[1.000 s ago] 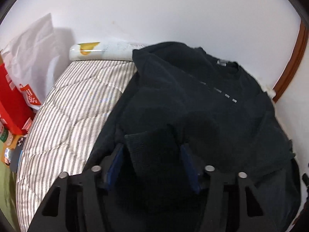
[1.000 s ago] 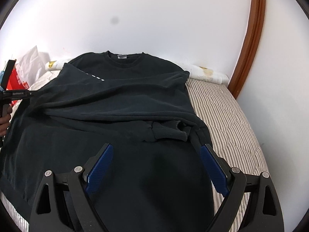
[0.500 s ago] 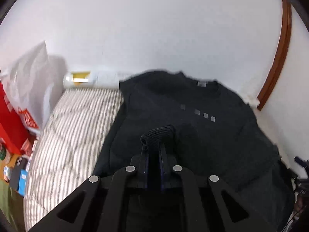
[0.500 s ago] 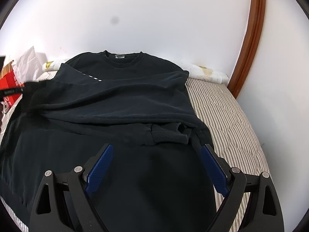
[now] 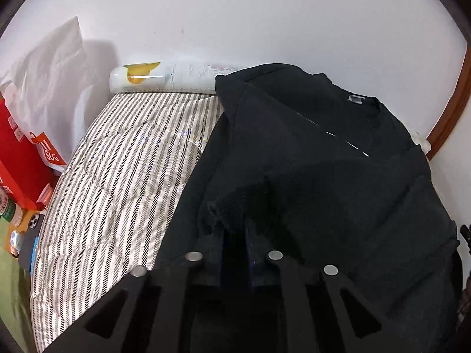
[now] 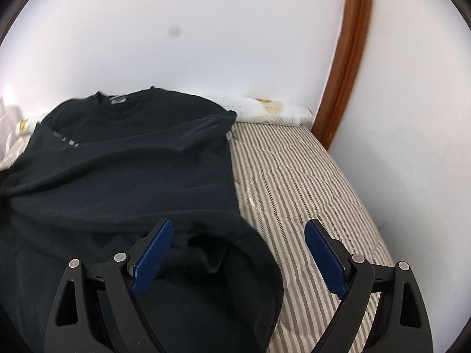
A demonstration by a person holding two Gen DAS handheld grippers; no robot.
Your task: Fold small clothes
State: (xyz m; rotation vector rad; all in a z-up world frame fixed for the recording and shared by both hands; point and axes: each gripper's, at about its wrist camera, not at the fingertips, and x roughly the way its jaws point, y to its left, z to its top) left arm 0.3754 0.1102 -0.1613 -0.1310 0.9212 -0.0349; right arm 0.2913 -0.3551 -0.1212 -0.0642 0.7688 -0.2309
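Note:
A black long-sleeved top [image 5: 338,176] lies on the striped mattress [image 5: 123,182], its neck towards the wall. My left gripper [image 5: 235,232] is shut on the ribbed sleeve cuff [image 5: 235,206] and holds it over the body of the top. The top also shows in the right wrist view [image 6: 123,170], with its right sleeve folded in. My right gripper [image 6: 238,241] is open and empty; the other cuff [image 6: 206,253] lies between its blue pads [image 6: 153,253], near the top's right edge.
A rolled white cover [image 5: 164,78] lies along the wall at the mattress head. A red box [image 5: 17,158], a white bag [image 5: 47,67] and small items stand left of the mattress. A brown wooden frame [image 6: 350,58] rises at the right. Bare mattress [image 6: 309,182] lies beside the top.
My left gripper closed on the sleeve cuff and lifted it. My right gripper, still open, moved forward and to the right, so the other cuff now lies between its pads.

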